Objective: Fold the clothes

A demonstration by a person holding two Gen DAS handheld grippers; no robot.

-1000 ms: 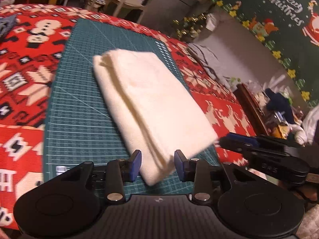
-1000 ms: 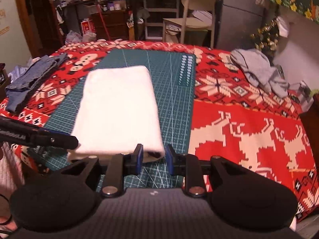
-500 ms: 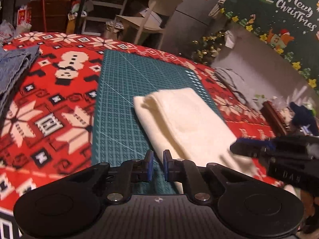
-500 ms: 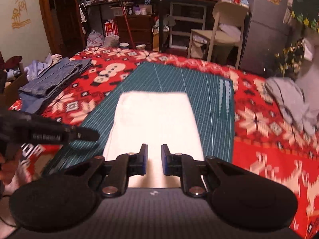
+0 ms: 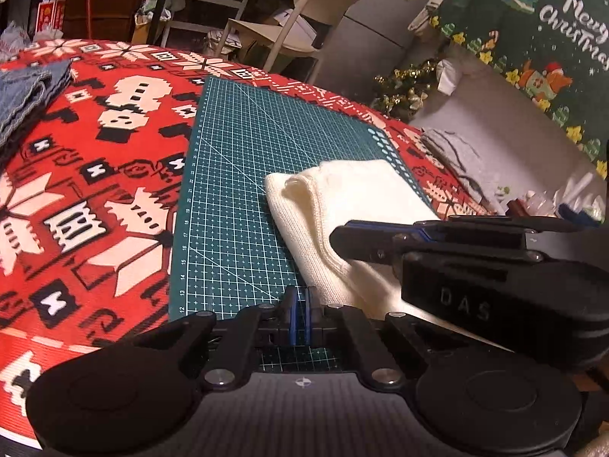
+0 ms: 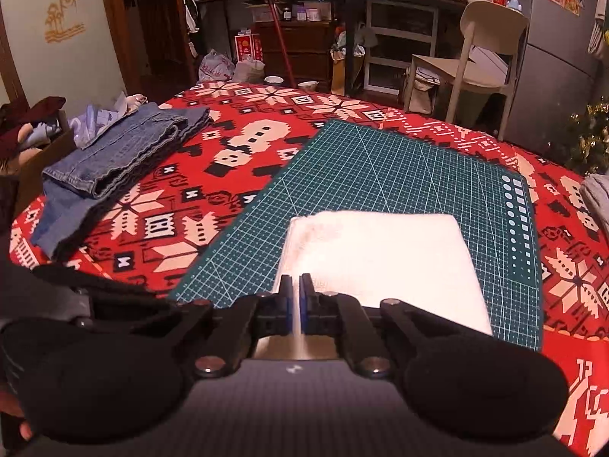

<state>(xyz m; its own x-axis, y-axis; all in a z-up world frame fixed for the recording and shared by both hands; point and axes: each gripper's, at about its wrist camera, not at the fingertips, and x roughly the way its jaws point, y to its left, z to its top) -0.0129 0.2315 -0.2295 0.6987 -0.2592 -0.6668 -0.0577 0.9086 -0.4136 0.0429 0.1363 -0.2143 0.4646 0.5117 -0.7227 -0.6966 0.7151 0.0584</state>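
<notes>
Two grippers closed empty, left gripper (image 5: 300, 306) beside folded white garment (image 5: 354, 205), right gripper (image 6: 296, 293) above its near edge

Left tool (image 5: 300, 314): matte black body, two round housings at 7 and 5 o'clock, silver screws on the linkage arms, blue pads on black fingers (image 5: 291, 316), small white logo centred. Right tool (image 6: 296, 301): same build; "DAS" lettering is seen on its side in the left view.
</notes>
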